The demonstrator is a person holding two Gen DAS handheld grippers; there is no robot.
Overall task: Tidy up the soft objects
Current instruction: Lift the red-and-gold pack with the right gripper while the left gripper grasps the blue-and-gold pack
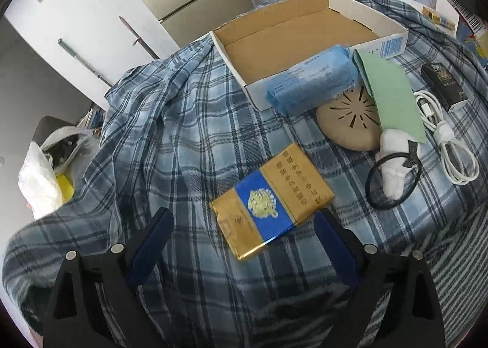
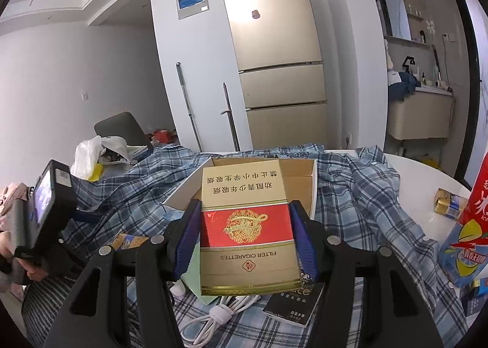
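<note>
Blue-padded fingers of the right gripper [image 2: 245, 238] are pinching a red-and-gold cigarette carton [image 2: 245, 226] by its two long sides, carrying it raised in front of the shallow open cardboard box [image 2: 300, 177] that is sitting on the blue plaid cloth [image 2: 360, 195]. Meanwhile the left gripper [image 1: 244, 244] is hovering with its jaws spread wide and nothing between them, just over a blue-and-gold cigarette carton [image 1: 271, 201] that is lying flat on the same cloth.

Farther out, beside the box's near wall, a blue plastic-wrapped soft pack [image 1: 311, 79] is leaning against the rim, a pale green flat sleeve [image 1: 390, 95] is lying across a beige slotted round disc [image 1: 347, 122], and a white rolled cloth [image 1: 395, 159] is lying through a black elastic band [image 1: 393, 180]. A coiled white cable [image 1: 442, 134] and a small black box [image 1: 443, 85] are lying near them.

Judging by the bare box floor, sorting is hardly starting: nothing is packed, and every item outside is waiting.
</note>
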